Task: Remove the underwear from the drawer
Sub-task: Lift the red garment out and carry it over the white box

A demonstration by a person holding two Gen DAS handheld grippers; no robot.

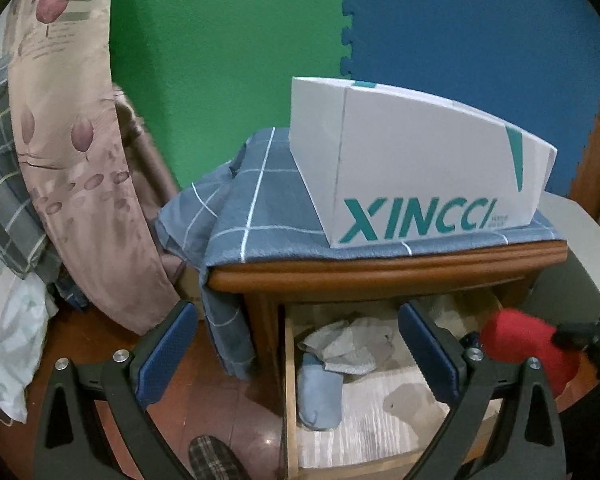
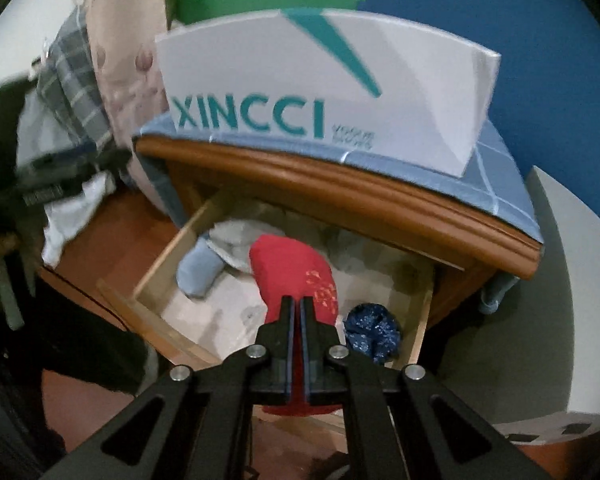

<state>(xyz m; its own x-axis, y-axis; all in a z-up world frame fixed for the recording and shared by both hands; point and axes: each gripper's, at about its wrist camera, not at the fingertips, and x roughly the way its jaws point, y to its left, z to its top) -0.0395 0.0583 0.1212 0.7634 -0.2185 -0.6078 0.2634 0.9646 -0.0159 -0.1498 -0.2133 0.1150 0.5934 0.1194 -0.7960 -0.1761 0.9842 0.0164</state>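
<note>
My right gripper point(image 2: 297, 301) is shut on red underwear point(image 2: 292, 272), which hangs above the open wooden drawer point(image 2: 156, 272). The left wrist view shows the same red underwear point(image 1: 528, 344) at the right edge, held by the dark right gripper point(image 1: 572, 336). My left gripper point(image 1: 296, 320) is open, with blue pads point(image 1: 168, 356) wide apart and nothing between them, above the drawer's point(image 1: 290, 380) left side. Left lying in the drawer are a grey garment point(image 2: 236, 240), a light blue garment point(image 2: 198, 272) and a dark blue bundle point(image 2: 372, 332).
A white XINCCI box point(image 1: 412, 168) stands on a blue checked cloth point(image 1: 256, 208) over the wooden nightstand point(image 1: 380, 272). Floral and plaid bedding point(image 1: 60, 140) is piled at the left. A white rounded object point(image 2: 560, 320) stands at the right. Green and blue foam mats line the wall.
</note>
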